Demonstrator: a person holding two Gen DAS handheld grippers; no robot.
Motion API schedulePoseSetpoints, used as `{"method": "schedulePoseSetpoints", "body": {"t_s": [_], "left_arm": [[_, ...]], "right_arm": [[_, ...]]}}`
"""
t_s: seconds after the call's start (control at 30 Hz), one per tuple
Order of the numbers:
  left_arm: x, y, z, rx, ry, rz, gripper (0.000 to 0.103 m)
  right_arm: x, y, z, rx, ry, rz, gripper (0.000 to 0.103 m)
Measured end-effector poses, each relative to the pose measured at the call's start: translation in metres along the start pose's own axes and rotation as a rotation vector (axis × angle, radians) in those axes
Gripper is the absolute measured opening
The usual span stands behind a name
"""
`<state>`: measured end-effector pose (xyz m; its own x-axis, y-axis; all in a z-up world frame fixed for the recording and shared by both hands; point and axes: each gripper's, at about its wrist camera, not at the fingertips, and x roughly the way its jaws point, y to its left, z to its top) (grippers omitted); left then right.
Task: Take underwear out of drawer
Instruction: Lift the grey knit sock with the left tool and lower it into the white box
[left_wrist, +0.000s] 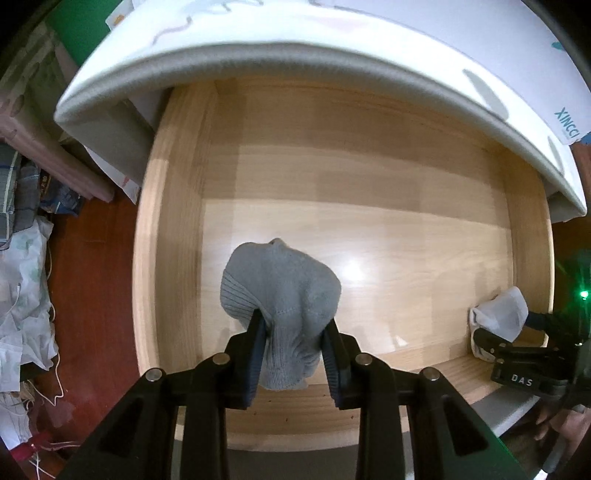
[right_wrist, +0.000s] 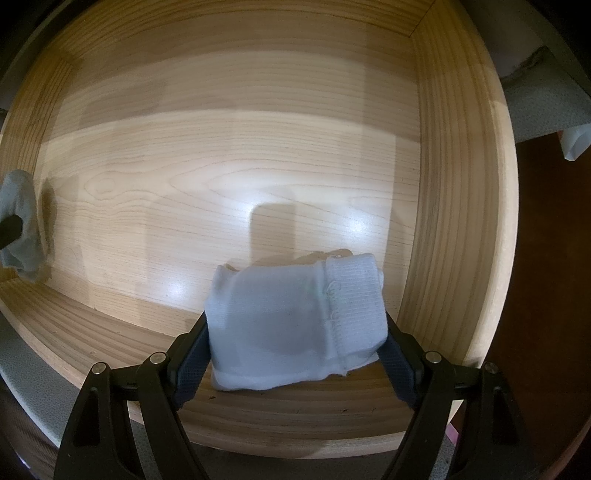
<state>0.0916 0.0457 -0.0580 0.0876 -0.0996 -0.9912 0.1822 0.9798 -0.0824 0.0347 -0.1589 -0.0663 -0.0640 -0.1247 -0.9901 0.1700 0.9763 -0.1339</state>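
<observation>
Pale wood drawer (left_wrist: 173, 206), smooth grain. L gripper (left_wrist: 295, 334) points down, clamped on bunched grey ribbed knit (left_wrist: 280, 288); R gripper (right_wrist: 295, 345) pinches folded white knit (right_wrist: 288, 325) near front-right corner

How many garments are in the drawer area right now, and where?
2. The grey knit garment is pinched in the left gripper above the drawer floor. The white folded garment sits between the right gripper pads by the front wall. None hidden, apparently.
</observation>
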Motion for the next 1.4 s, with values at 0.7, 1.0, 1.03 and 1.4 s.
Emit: {"method": "schedulePoseSetpoints", "body": {"t_s": [0.7,1.0,1.03,1.4], "left_arm": [[-0.073,-0.006,-0.006,0.019,-0.14,0.002,0.029],[-0.112,-0.006,-0.003,0.032,-0.216,-0.001,0.029],[-0.118,-0.007,-0.003,0.036,-0.227,0.0,0.029],[-0.196,-0.014,0.012,0.058,-0.377,-0.008,0.029]], "right_arm": [[0.004,0.003,0.005,0.009,0.013,-0.017,0.078],[0.003,0.004,0.006,0.011,0.014,-0.019,0.078],[0.003,0.003,0.005,0.011,0.013,-0.019,0.078],[0.003,0.004,0.004,0.011,0.012,-0.019,0.078]]}}
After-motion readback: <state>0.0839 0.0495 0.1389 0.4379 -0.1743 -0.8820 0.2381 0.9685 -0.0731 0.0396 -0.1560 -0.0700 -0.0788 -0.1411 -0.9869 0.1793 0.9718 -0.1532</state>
